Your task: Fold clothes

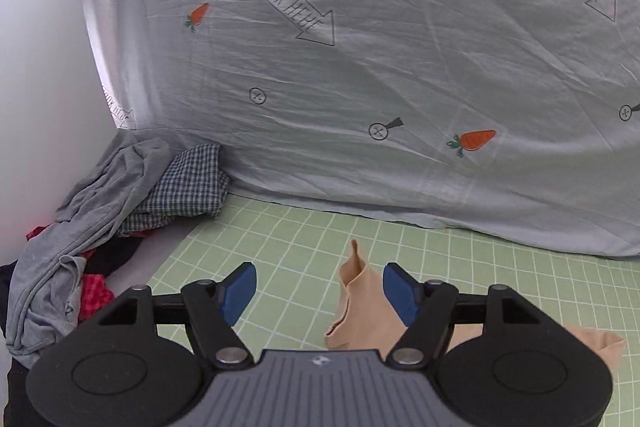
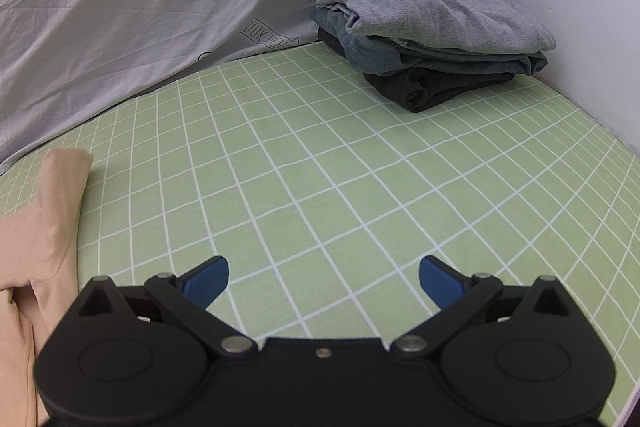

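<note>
Both claws stand spread and empty. Your left claw hovers over the beige garment, which lies on the green mat just under its right finger, long axis running away from you. Your right claw sees it well left, so left is nearer.

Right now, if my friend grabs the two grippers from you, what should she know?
Left gripper: open, holding nothing; the beige garment lies loose under it on the green grid mat.
Right gripper: open, empty, above bare mat.
Done: a folded stack, grey on top, then blue-grey, then black, sits in the mat's far corner.
Left: fold the beige garment, then the unfolded heap with the grey and checked clothes beside the mat.
</note>
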Demonstrator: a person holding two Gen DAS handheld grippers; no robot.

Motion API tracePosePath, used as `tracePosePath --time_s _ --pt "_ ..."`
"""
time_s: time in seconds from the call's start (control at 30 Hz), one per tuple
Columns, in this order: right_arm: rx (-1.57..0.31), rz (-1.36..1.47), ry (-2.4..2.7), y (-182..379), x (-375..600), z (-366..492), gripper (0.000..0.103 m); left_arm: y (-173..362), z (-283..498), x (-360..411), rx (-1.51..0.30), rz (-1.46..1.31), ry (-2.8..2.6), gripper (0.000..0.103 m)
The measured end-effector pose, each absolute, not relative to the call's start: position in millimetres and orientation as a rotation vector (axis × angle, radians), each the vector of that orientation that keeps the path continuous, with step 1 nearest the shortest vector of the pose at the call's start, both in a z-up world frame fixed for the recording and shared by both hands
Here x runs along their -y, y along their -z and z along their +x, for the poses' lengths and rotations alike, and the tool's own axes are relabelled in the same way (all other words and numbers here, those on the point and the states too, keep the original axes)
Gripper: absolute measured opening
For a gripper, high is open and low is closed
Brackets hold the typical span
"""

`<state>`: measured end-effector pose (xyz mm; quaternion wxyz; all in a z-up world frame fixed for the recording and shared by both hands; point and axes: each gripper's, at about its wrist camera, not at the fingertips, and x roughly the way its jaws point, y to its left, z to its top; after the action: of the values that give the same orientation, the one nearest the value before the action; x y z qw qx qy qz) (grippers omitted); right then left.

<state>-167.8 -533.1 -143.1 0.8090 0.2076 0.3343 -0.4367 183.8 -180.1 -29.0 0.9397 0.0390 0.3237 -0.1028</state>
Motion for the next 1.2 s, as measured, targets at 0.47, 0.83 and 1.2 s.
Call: tracePosePath --time_s 0.47,0.83,1.2 --pt "-0.855 0.453 0.653 146 445 -193 0.100 129 24 201 -1.057 0.497 0.641 0.071" --pt "-0.965 0.462 0.472 165 400 -205 0.053 157 -14 174 -1.196 0.532 0.647 0.071" --pt "-0.941 0.510 0.357 162 386 -209 0.008 161 -24 153 -1.247 0.509 0.611 0.076"
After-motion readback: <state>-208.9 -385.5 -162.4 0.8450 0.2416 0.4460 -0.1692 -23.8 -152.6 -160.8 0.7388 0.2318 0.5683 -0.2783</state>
